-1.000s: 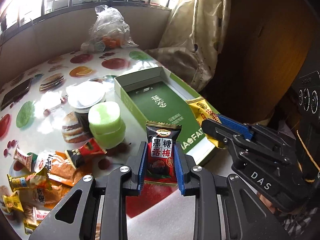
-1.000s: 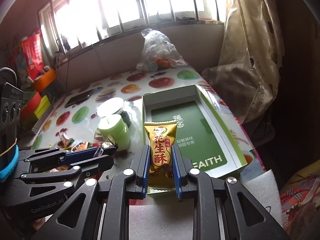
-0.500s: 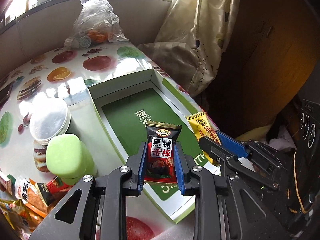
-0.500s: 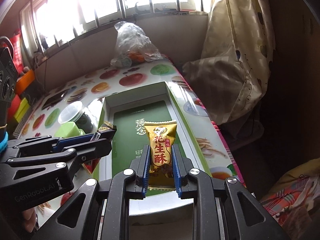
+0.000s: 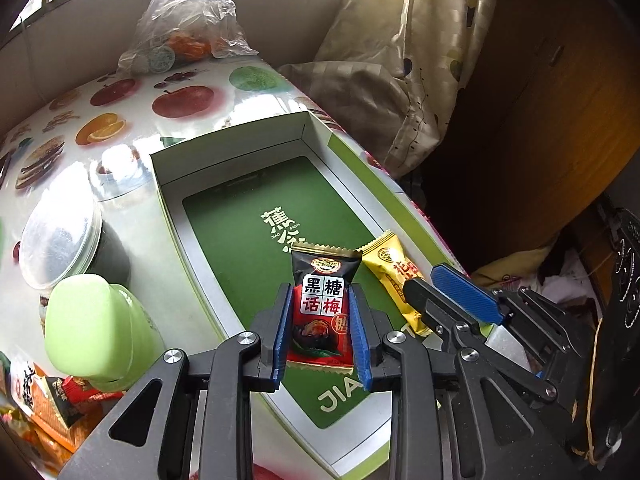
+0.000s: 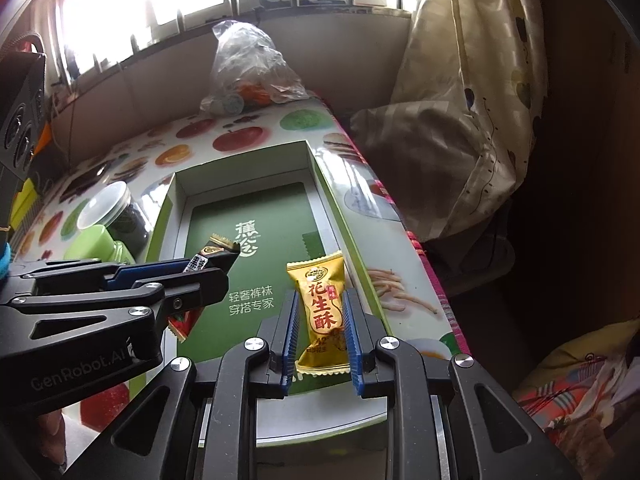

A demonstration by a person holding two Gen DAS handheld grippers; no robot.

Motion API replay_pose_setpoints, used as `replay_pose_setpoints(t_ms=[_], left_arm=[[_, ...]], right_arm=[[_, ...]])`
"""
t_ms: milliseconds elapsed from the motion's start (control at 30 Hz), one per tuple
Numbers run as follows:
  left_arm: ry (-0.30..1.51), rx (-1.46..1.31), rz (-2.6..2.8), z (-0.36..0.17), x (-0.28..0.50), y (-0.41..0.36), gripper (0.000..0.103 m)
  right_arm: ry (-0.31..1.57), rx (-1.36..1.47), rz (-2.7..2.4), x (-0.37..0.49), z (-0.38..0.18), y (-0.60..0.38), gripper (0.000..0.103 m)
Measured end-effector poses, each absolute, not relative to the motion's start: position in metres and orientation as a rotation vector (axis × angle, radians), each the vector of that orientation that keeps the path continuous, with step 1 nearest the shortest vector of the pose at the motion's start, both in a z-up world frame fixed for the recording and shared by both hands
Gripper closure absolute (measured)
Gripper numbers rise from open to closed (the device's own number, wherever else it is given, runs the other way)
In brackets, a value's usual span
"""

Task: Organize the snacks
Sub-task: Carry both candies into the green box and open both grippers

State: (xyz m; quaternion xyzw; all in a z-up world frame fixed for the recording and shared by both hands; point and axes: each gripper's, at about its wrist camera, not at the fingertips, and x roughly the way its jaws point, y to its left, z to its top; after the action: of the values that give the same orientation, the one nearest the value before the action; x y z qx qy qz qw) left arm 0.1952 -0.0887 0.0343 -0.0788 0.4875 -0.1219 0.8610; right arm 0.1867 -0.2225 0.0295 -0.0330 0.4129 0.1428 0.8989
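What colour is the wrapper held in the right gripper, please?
Golden yellow with red lettering; the right wrist view shows it best.

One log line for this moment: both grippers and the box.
left gripper: shut on black plum candy | right gripper: shut on yellow peanut candy | both held above green box | nothing lying inside

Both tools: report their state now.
Left tool: closed on the black-and-red plastic candy packet.
Right tool: closed on the golden plastic candy packet.

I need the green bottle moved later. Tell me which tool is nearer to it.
Left. The left tool, shut on a dark candy, is just right of the green bottle; the right tool with its yellow candy is farther right, beyond it.
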Motion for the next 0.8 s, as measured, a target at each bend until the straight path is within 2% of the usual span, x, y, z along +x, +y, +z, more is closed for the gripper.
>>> replay_pose_setpoints(t_ms=[167, 333, 800], left_arm=[[1.030, -0.167, -0.261, 0.031, 0.195, -0.088, 0.073], [1.022, -0.168, -0.250, 0.033, 0.194, -0.086, 0.063], [0.982, -0.146, -0.222, 0.051, 0.169, -0.076, 0.062]], right_arm=[[0.858, -0.071, 0.279, 0.188, 0.028, -0.222, 0.079], [0.857, -0.061, 0.271, 0.186, 0.029, -0.226, 0.076], [0.810, -0.060, 0.258, 0.168, 0.045, -0.226, 0.066]])
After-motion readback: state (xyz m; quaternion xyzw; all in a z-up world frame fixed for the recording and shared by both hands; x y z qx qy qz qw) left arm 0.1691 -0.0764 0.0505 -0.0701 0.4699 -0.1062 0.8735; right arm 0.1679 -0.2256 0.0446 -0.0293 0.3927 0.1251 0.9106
